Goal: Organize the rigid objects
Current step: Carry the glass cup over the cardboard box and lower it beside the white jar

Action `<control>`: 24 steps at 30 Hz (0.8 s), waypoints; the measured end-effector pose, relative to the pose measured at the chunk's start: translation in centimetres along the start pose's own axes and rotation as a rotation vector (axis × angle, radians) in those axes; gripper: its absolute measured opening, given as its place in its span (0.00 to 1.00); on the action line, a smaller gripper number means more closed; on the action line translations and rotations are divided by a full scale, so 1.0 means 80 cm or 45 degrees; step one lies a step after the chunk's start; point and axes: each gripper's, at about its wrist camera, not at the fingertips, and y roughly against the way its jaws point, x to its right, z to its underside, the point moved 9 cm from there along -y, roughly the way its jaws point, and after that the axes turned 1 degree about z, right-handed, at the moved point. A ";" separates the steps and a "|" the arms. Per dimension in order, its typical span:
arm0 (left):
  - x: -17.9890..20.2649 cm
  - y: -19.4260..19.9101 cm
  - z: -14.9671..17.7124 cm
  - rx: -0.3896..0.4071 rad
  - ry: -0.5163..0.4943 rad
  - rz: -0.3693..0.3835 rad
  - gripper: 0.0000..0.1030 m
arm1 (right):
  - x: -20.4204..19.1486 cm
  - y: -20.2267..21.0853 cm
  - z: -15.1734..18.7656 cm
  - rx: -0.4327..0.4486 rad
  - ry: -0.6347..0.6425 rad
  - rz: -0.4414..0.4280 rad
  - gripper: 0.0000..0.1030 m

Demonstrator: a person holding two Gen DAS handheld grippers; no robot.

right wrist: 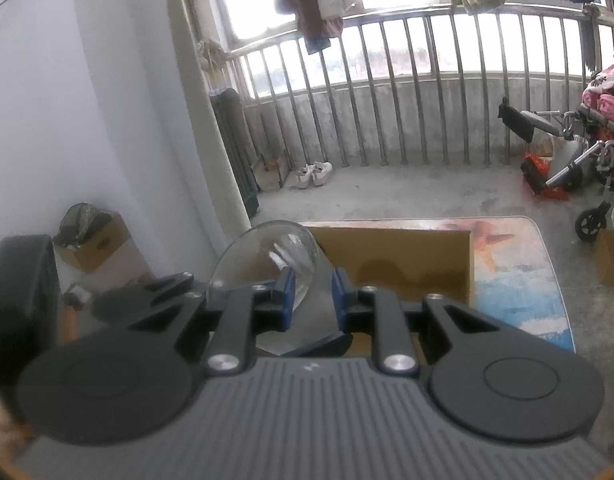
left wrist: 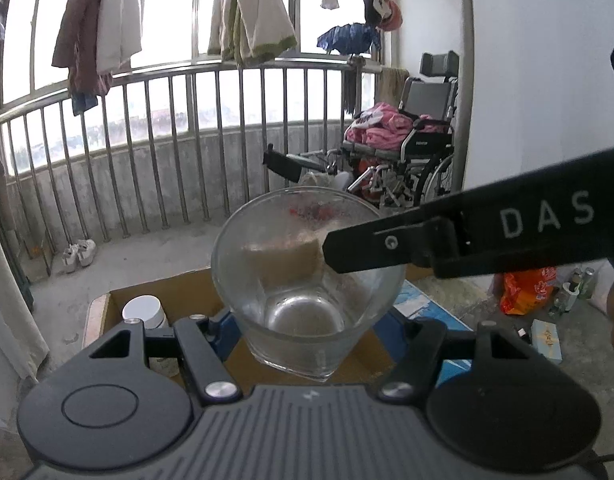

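A clear glass tumbler [left wrist: 307,280] hangs tilted above an open cardboard box [left wrist: 187,288], and my left gripper [left wrist: 307,320] is shut on its lower body, with blue fingers [left wrist: 223,336] on both sides. From the right, one black finger [left wrist: 367,248] of my right gripper lies across the tumbler's rim. In the right wrist view the right gripper [right wrist: 313,298] is shut on the tumbler's wall, which passes between the blue pads [right wrist: 287,300]; the tumbler [right wrist: 263,252] bulges up to their left. Inside the cardboard box [right wrist: 407,256] stands a white jar [left wrist: 145,312].
The box rests on a table with a starfish-print cover [right wrist: 507,272]. A wheelchair [left wrist: 419,148] piled with pink clothes stands at the right. On the floor lie an orange bag [left wrist: 527,288], small bottles [left wrist: 575,284], another carton [right wrist: 99,248] and shoes [right wrist: 313,174] by the railing.
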 end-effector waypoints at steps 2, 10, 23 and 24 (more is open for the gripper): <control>-0.009 -0.014 -0.006 -0.026 0.004 -0.003 0.68 | 0.009 -0.018 -0.007 -0.012 -0.013 -0.010 0.18; -0.051 -0.080 -0.019 -0.180 0.024 0.024 0.68 | 0.040 -0.097 -0.035 -0.115 -0.104 -0.046 0.19; -0.135 -0.195 0.029 -0.487 0.136 0.002 0.68 | 0.093 -0.273 -0.022 -0.408 -0.256 -0.091 0.18; -0.139 -0.203 0.028 -0.505 0.136 -0.011 0.68 | 0.094 -0.286 -0.021 -0.429 -0.260 -0.096 0.18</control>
